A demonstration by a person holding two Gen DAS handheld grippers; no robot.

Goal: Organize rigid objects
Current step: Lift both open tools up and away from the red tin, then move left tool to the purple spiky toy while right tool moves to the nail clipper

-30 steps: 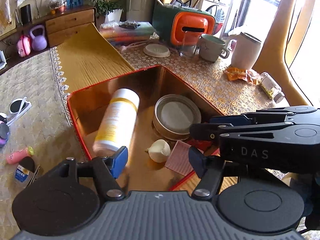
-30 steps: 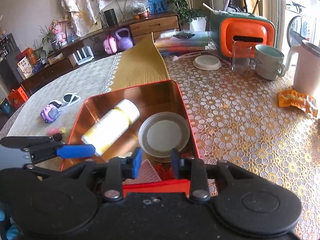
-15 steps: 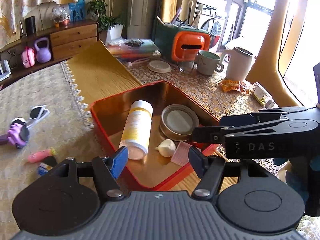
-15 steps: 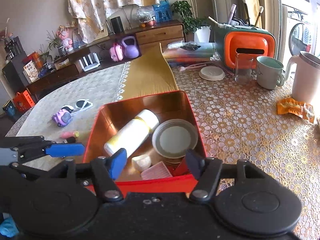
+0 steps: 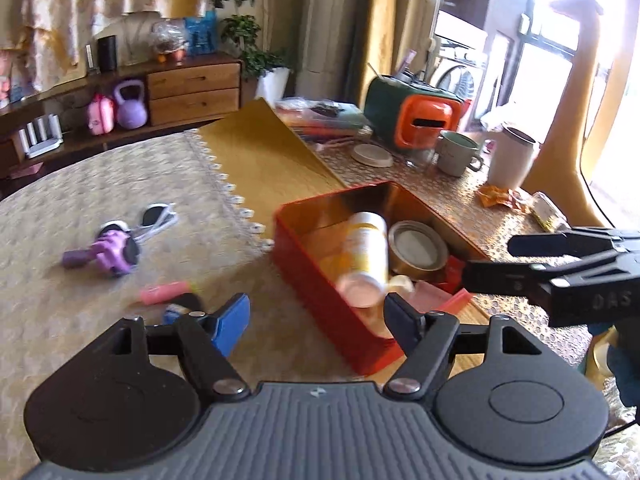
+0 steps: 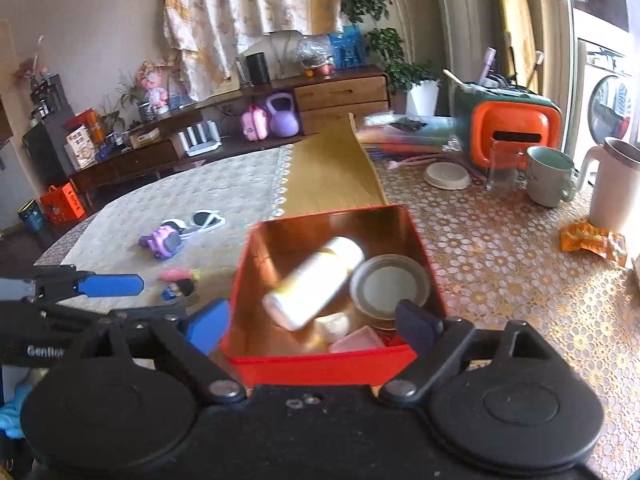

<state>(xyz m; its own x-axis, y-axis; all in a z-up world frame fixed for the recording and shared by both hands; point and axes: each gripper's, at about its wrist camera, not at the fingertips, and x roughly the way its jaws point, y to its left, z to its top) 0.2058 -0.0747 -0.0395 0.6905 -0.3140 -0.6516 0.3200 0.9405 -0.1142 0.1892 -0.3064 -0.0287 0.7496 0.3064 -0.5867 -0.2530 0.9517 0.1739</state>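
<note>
While opening, both empty: left gripper (image 5: 318,318) and right gripper (image 6: 310,324), pads pressing nothing. Bottle (image 6: 316,282) lying in red tin (image 6: 320,368), round lid (image 6: 390,284) at its three o'clock.

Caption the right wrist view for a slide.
Right gripper, jaws opening and empty, above a red tin holding a bottle and round lid.

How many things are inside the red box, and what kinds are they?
Inside the red box:
White and yellow bottle, lying down: 1
Round tin with a pale lid: 1
Small whitish lump, too blurred to name: 1
Pink flat piece: 1
Total: 4 things I can make out; a red bit in the near corner is unclear.
</note>
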